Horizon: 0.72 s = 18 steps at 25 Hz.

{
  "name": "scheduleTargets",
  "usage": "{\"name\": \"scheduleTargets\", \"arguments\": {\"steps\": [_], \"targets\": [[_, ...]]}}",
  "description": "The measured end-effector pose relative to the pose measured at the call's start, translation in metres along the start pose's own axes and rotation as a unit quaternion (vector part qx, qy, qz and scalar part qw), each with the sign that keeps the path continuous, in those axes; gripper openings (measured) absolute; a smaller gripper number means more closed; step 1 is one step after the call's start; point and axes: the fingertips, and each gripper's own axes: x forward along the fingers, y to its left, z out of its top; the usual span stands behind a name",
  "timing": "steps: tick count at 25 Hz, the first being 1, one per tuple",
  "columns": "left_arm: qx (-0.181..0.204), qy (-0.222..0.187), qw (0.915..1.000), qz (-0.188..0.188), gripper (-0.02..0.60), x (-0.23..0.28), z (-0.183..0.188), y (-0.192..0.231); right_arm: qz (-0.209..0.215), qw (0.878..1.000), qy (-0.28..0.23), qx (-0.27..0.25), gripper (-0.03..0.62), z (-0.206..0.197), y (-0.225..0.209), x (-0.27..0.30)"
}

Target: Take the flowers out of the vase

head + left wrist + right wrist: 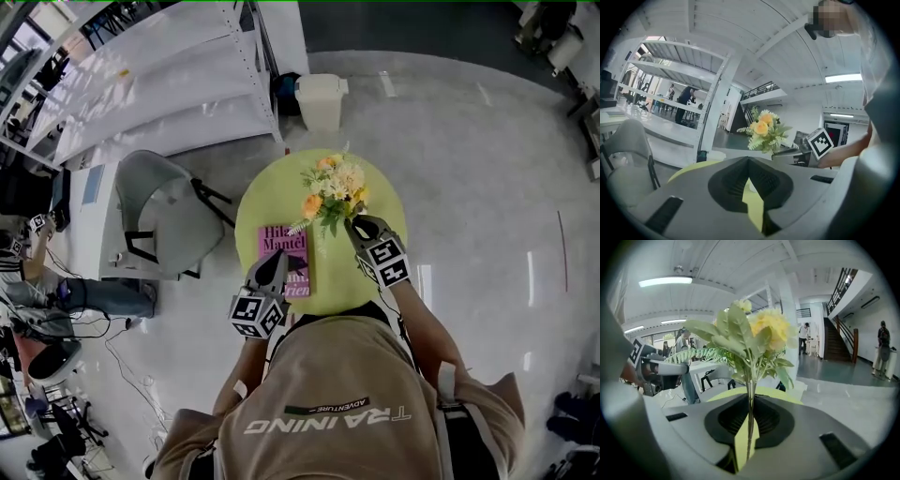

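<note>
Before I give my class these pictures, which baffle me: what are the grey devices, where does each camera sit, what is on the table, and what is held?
No robot: a person in a beige shirt holds two grey two-jaw tools, the left gripper and the right gripper. The head view looks down from a camera on the person's head; each gripper view comes from a camera riding on that gripper, looking along its jaws. On the round yellow-green table are a pink paperback book and a bunch of yellow, orange and cream flowers. The right gripper is shut on a thin green flower stem. The left gripper is shut and empty, over the book.
</note>
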Motion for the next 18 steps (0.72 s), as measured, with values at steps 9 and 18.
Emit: {"name": "scheduleTargets", "arguments": {"steps": [9,18], "targets": [[0.000,0.020,0.9998,-0.002,0.002,-0.022,-0.013,0.023,0.007,0.996,0.088,0.020,0.034,-0.079,0.036,0.034],[-0.002,0.038,0.9992,-0.014,0.002,-0.023,-0.026,0.034,-0.006,0.980,0.198,0.024,0.034,-0.158,0.048,0.073]]}}
